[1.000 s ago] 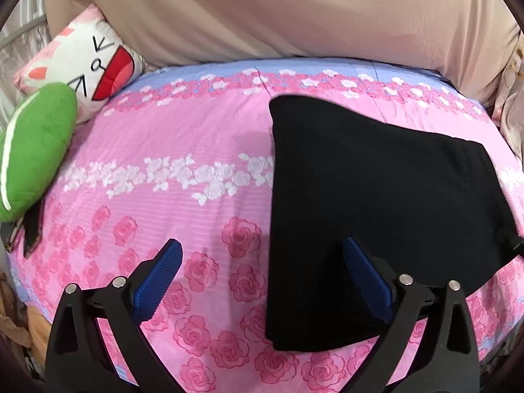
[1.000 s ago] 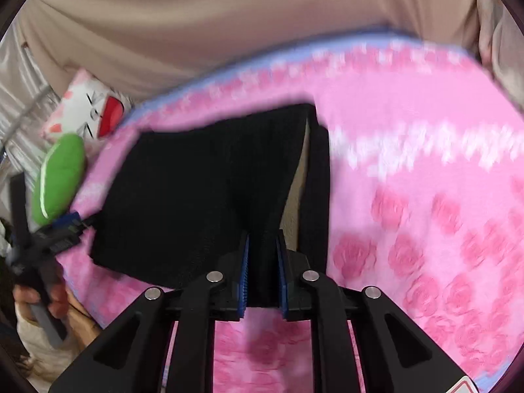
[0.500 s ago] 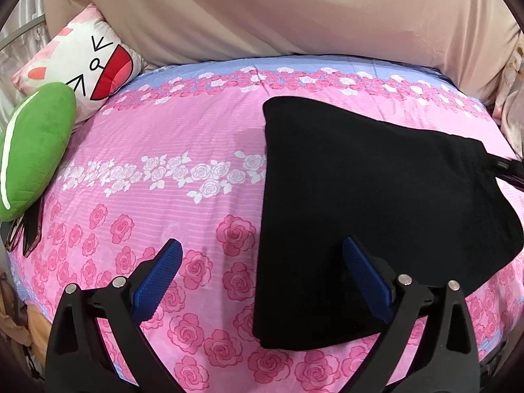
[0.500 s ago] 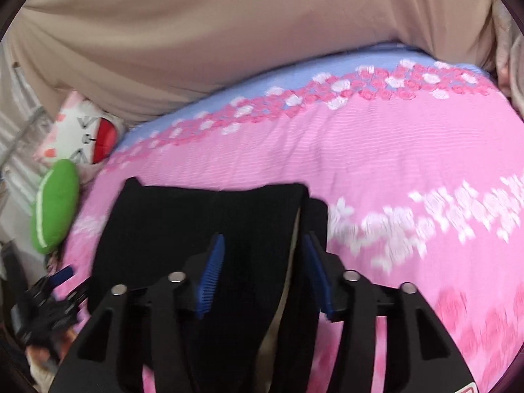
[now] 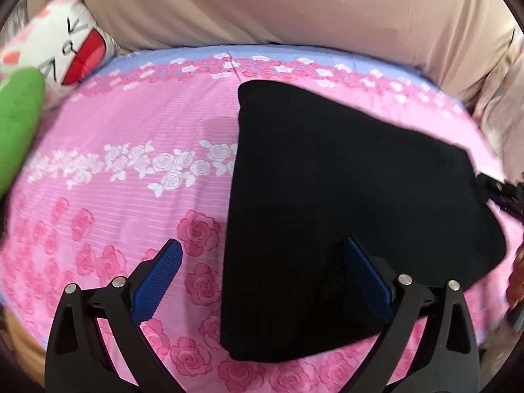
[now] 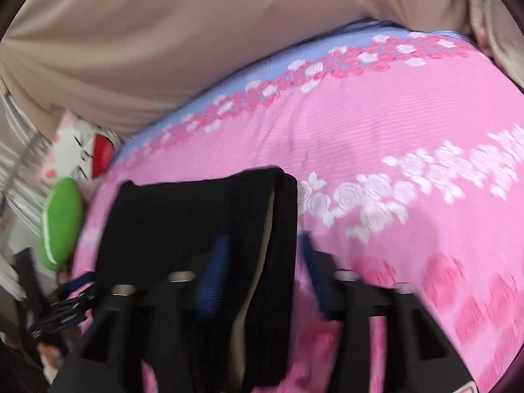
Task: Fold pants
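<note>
Black pants (image 5: pixel 344 203) lie folded flat on the pink rose-print bed sheet (image 5: pixel 137 150). My left gripper (image 5: pixel 262 262) is open and empty, hovering above the pants' near left edge. In the right wrist view the pants (image 6: pixel 183 216) show their waistband end with a pale inner lining. My right gripper (image 6: pixel 260 262) is open, its blue pads either side of the waistband edge without gripping it. The right gripper also shows at the far right of the left wrist view (image 5: pixel 501 193).
A white cartoon-face pillow (image 5: pixel 62 49) and a green plush cushion (image 5: pixel 16 121) lie at the bed's left end. A beige curtain (image 5: pixel 262 3) hangs behind the bed. The bed's near edge runs just below the pants.
My right gripper has opened and let go of the pants' waistband, then drawn back a little. The pants have settled flat. My left gripper has stayed open, drifting slightly.
</note>
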Motion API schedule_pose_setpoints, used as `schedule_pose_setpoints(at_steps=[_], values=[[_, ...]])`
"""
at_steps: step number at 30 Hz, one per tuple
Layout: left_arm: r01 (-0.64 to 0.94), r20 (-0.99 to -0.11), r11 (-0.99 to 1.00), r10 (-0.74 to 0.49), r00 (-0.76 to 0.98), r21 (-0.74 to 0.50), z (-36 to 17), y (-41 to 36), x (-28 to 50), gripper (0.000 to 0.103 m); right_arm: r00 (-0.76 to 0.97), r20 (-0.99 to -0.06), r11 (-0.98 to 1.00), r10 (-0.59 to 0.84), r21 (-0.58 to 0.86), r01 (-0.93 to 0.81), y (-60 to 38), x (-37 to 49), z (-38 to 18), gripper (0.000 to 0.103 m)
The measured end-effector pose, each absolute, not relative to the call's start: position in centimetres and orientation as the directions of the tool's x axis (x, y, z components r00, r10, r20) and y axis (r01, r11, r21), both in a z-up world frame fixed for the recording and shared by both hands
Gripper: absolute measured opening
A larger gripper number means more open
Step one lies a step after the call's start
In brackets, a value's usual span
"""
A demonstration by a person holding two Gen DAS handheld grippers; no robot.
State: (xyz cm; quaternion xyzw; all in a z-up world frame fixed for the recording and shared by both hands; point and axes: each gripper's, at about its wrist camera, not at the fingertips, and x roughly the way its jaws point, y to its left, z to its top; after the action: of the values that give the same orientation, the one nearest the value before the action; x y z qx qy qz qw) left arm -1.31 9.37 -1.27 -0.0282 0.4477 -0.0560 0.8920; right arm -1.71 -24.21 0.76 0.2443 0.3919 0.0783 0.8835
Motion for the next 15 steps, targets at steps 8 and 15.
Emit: schedule_pose_setpoints(at_steps=[8, 15], values=[[0.041, -0.762, 0.864, -0.463, 0.453, -0.501, -4.0, 13.2, -1.4, 0.096, 0.532, -0.68, 0.773, 0.505, 0.63, 0.071, -22.9, -6.3, -2.9, 0.083], [0.088, -0.74, 0.848, -0.502, 0.448, -0.523, -4.3, 11.0, -0.2, 0.098, 0.548, -0.661, 0.772, 0.513, 0.634, 0.042, -20.6, -5.1, -3.3, 0.09]])
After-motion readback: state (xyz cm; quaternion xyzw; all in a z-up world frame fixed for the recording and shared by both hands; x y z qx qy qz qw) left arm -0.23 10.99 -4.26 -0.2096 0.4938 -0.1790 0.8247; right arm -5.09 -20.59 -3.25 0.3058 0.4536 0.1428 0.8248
